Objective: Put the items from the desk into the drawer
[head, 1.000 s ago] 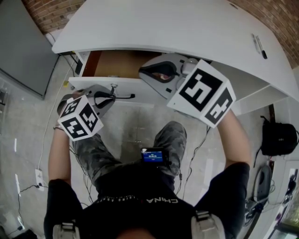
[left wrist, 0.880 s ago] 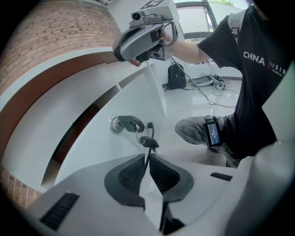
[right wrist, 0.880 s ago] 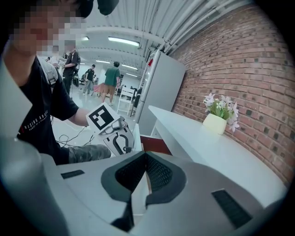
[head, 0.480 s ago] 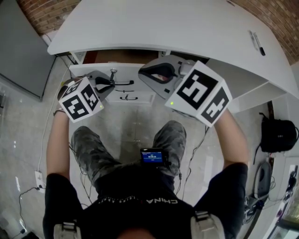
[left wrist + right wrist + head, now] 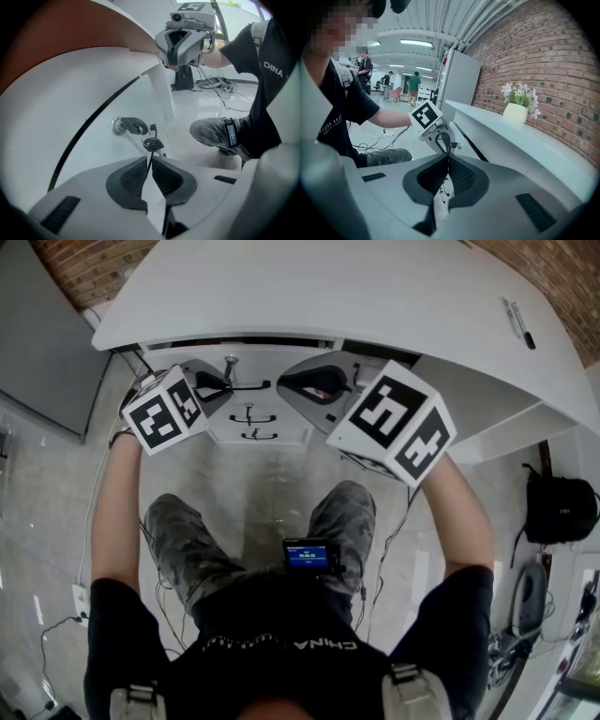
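The curved white desk [image 5: 356, 296] fills 12 o'clock. Under its edge, the white drawer [image 5: 281, 427] with black handles is closed. Both forearms reach forward. The left gripper [image 5: 151, 159], fingers pressed together and empty, points at black keys [image 5: 151, 143] hanging from the lock. The right gripper [image 5: 448, 157], fingers also together and empty, hovers at its 3 o'clock.

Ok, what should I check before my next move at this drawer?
1. Drawer shut under the desk: ok.
2. Left gripper fingers together, nothing held: ok.
3. Right gripper fingers together, nothing held: ok.
4. Key seated in the lock: ok.
5. Desk cleared: not ok, a pen-like item and a flower pot sit on it.
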{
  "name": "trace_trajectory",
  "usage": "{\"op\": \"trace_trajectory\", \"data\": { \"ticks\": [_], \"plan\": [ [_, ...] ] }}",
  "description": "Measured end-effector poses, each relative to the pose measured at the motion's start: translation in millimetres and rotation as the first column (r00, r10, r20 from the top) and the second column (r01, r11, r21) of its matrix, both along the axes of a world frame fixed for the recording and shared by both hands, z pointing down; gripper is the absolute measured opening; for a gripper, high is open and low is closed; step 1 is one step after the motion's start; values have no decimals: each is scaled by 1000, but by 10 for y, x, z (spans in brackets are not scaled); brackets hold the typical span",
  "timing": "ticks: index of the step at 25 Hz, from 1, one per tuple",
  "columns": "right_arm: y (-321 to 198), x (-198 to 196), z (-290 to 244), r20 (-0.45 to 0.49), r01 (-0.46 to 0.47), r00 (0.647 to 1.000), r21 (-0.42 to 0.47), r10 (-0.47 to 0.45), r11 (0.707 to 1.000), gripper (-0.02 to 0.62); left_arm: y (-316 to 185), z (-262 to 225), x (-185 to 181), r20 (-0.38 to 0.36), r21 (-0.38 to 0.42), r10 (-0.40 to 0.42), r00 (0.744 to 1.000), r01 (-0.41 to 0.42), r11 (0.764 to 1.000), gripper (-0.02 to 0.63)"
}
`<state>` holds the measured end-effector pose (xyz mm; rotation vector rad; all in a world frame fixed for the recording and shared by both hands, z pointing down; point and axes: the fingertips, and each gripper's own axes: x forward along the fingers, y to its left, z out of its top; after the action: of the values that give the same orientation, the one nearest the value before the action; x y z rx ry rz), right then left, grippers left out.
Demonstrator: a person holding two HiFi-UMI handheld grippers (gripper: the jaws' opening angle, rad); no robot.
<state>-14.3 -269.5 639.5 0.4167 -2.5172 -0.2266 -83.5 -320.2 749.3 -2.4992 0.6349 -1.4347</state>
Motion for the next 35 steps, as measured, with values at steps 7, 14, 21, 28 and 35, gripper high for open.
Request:
{"op": "trace_trajectory", "data": {
  "ticks": [7, 14, 21, 28, 35],
  "plan": [
    [-89, -17, 36, 8, -13, 1000, -3, 13, 1000, 17, -236, -2, 14, -7, 8, -14, 1000, 14, 1000, 38],
    [-150, -14, 84, 7, -20, 1000, -21, 21, 1000, 17, -264, -3, 21, -21, 24, -5, 1000, 6, 1000, 38],
    [-137, -74, 175, -17, -6, 1000, -12, 5, 1000, 17, -251, -42, 41, -14, 110, -2, 1000, 4, 994, 38],
    [-10, -208, 376, -68, 26, 997, -6, -27, 1000, 17, -129, -103, -108, -20, 206, -8, 1000, 12, 979, 38],
    [-100, -334, 305, -58, 11, 998, -63, -14, 998, 17, 27, -321, -187, -56, 182, 29, 998, -18, 983, 18]
  ]
}}
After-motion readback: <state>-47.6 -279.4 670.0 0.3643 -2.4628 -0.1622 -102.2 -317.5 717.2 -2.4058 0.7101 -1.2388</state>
